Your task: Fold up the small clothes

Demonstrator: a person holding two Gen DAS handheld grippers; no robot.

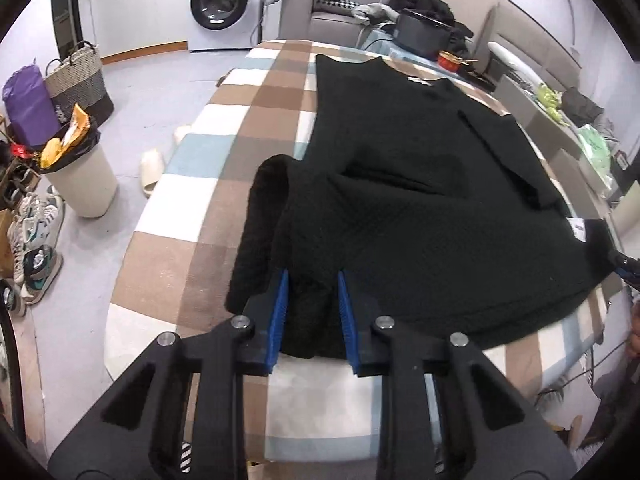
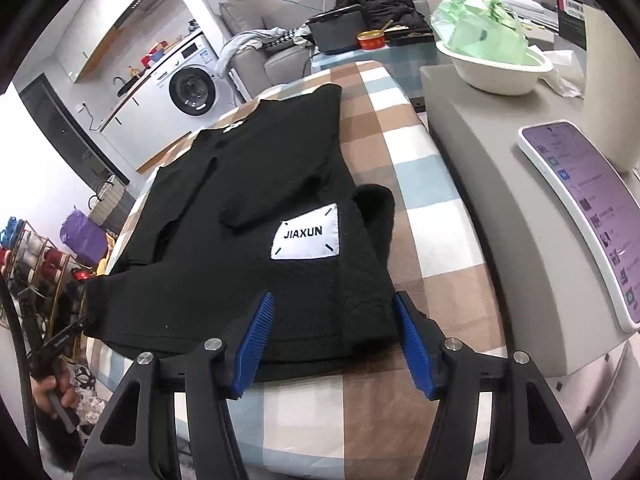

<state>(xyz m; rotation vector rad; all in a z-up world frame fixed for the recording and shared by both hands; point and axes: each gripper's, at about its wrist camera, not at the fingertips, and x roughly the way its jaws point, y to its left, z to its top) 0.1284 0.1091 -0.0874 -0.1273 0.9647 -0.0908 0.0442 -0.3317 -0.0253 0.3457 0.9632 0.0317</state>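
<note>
A black quilted top [image 1: 420,184] lies spread flat on a table covered by a checked cloth [image 1: 216,200], one sleeve folded across its front. My left gripper [image 1: 314,312] is at the near left hem corner, its blue pads [image 1: 280,312] pressed on bunched black fabric. In the right wrist view the same top [image 2: 240,184] shows a white JIAXUN label [image 2: 306,232]. My right gripper [image 2: 334,340] stands wide at the near right hem. The hem lies flat between its blue pads [image 2: 412,344], not squeezed.
A grey block [image 2: 480,200] right of the table carries a lit phone [image 2: 588,216] and a white bowl [image 2: 496,72] of green bags. On the floor to the left are a bin [image 1: 86,184], a woven basket [image 1: 78,80], slippers [image 1: 152,168] and shoes.
</note>
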